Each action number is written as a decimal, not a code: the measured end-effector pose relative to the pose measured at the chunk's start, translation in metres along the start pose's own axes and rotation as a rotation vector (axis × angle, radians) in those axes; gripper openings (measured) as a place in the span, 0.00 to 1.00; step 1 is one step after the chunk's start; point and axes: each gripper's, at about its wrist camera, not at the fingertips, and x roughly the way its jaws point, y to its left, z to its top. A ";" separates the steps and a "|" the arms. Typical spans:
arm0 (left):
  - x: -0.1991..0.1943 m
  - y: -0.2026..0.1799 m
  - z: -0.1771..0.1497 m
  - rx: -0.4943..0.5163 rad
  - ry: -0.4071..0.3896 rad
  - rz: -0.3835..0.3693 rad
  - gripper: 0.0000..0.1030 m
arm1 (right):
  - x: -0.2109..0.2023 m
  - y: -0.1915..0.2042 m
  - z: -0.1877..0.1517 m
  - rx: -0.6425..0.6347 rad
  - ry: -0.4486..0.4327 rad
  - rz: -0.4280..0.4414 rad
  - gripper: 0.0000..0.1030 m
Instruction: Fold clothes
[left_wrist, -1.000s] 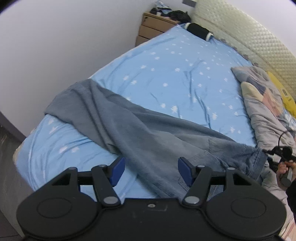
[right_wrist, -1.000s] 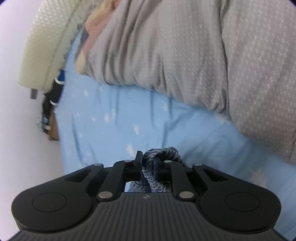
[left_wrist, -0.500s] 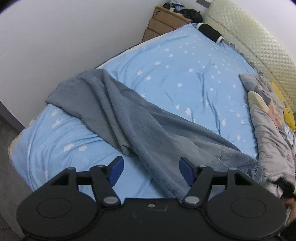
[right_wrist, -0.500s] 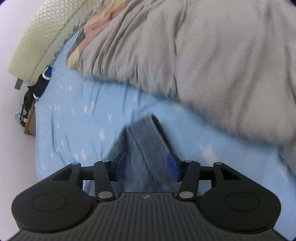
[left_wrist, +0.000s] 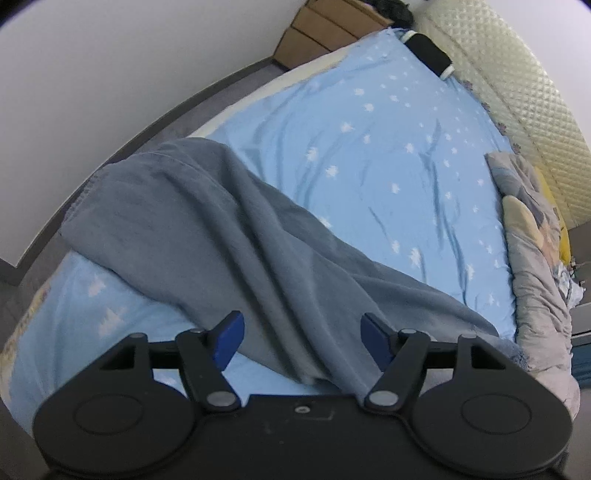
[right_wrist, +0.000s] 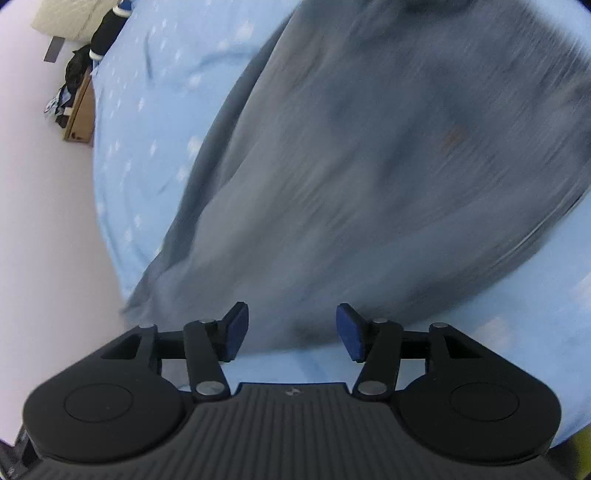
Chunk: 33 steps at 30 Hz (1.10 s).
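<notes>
Right gripper (right_wrist: 291, 332) let go of waistband it pinched a second ago; jaws just been opening, now apart, nothing gripped. Grey-blue jeans (left_wrist: 229, 236) lie crumpled, diagonal across star-print blue sheet (left_wrist: 369, 147). Left gripper (left_wrist: 302, 341) tilted down over jeans, jaws opened further, wide, empty. No readable writing.

Jeans (left_wrist: 258, 258) spread on bed (left_wrist: 369, 122), quilt (left_wrist: 535, 280) right, nightstand (left_wrist: 332, 26) behind

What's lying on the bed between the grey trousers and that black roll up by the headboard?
Nothing but bare starry blue sheet, wrinkled. The left wrist view shows it best, from the trousers up to the black roll.
</notes>
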 end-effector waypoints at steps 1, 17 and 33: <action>0.001 0.008 0.004 -0.009 0.005 -0.001 0.65 | 0.016 0.006 -0.007 0.051 0.010 0.022 0.56; 0.004 0.085 0.039 -0.171 0.036 -0.076 0.65 | 0.069 0.081 -0.012 0.169 -0.090 -0.033 0.05; 0.083 0.070 0.058 -0.123 0.086 -0.061 0.65 | 0.055 0.082 -0.039 0.022 -0.024 -0.130 0.04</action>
